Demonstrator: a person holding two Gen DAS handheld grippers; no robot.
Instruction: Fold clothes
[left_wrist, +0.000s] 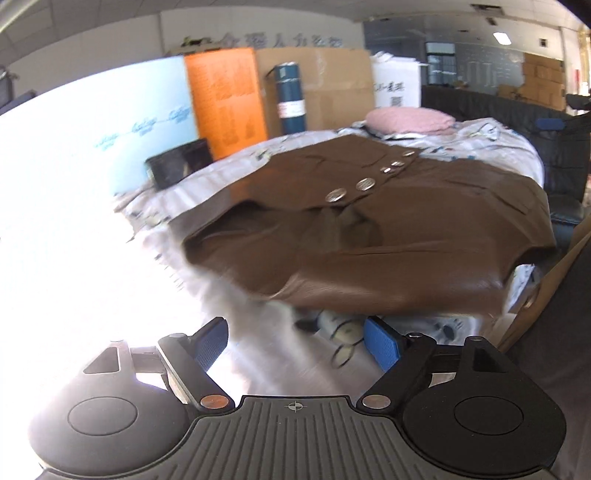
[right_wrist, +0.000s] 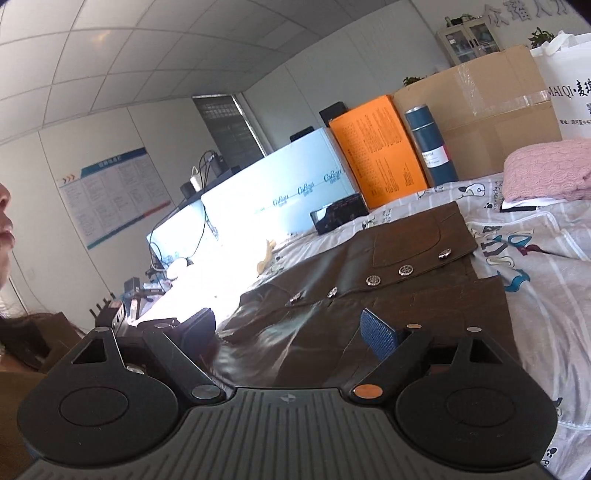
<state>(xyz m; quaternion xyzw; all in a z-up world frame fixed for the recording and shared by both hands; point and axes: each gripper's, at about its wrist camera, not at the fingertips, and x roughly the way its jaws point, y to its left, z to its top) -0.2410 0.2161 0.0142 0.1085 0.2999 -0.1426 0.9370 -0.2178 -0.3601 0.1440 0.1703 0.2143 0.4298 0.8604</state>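
Note:
A brown leather-like garment (left_wrist: 369, 240) with a row of silver buttons (left_wrist: 365, 184) lies spread on a bed covered by a cartoon-print sheet (left_wrist: 480, 147). My left gripper (left_wrist: 295, 343) is open just short of the garment's near edge, with nothing between its blue pads. In the right wrist view the same garment (right_wrist: 406, 295) stretches away from me, its buttons (right_wrist: 406, 270) running diagonally. My right gripper (right_wrist: 290, 332) is open low over the garment's near part, and its pads press on nothing.
A folded pink knit (right_wrist: 546, 173) sits at the bed's far end. Beyond the sheet (right_wrist: 535, 277) stand an orange box (right_wrist: 376, 155), a blue cylinder (right_wrist: 430, 144), a cardboard box (right_wrist: 491, 107) and a small black box (right_wrist: 338, 214). Part of a person shows at the left edge.

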